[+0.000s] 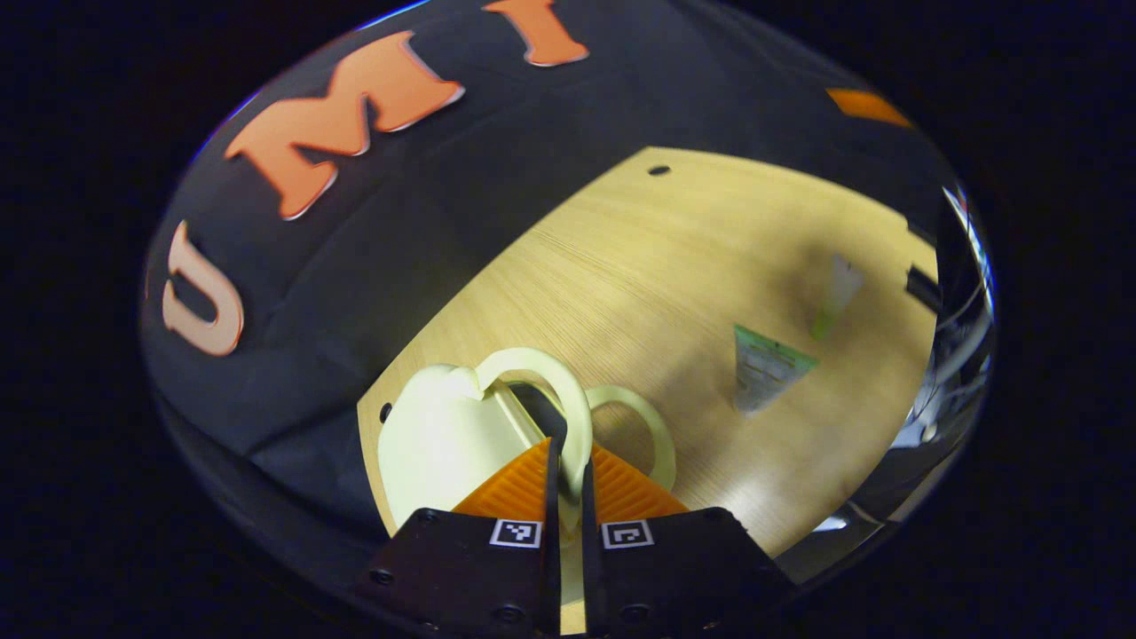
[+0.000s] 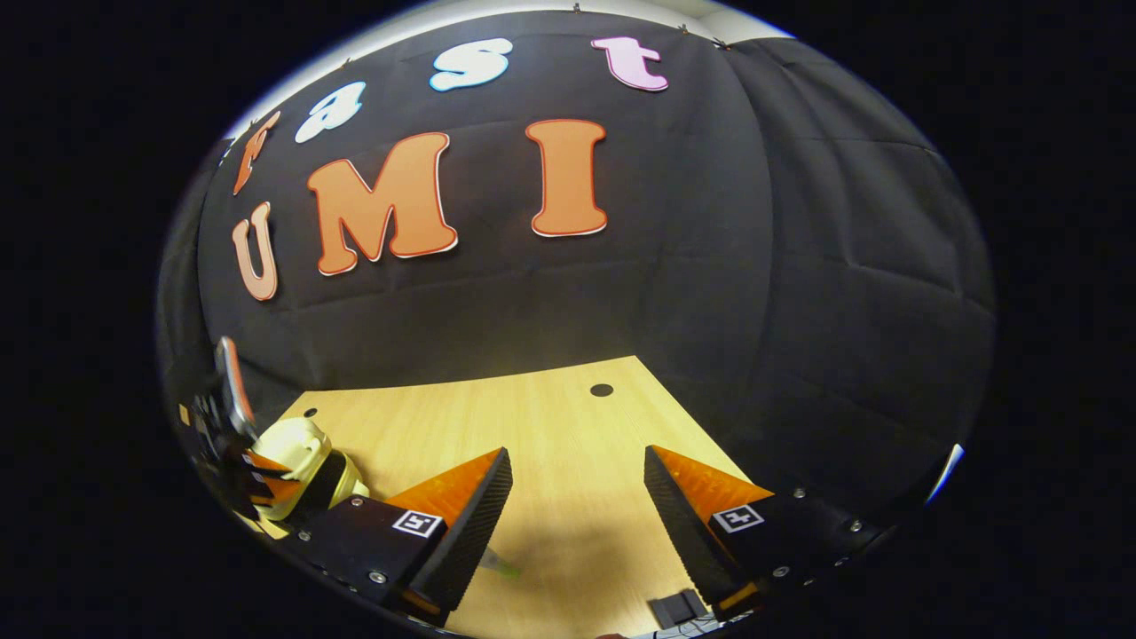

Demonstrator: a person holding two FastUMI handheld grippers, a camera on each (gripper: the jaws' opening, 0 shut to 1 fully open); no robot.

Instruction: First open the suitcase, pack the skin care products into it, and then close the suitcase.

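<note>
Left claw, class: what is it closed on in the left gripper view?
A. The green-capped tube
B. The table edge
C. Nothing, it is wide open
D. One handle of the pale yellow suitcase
D: the left claw has both fingers pinched on one looped handle of the pale yellow suitcase, while the tube lies apart on the table.

Suitcase (image 1: 444, 435) part hidden behind left gripper (image 1: 568, 470); lower body cut off by jaws, interior not visible. Handle seemingly pinched between jaws, contact point obscured. Tube (image 1: 839, 293) far across worktop (image 1: 639, 266) blurred, type unreadable. Green-topped sachet (image 1: 763, 368) label too small to make out. In right gripper view, suitcase (image 2: 297, 453) squeezed at left rim, distorted, partly covered by the far gripper. Small dark item (image 2: 679, 608) at bottom edge cut off, unidentifiable. Greenish sliver (image 2: 501, 566) mostly hidden behind a finger.
</note>
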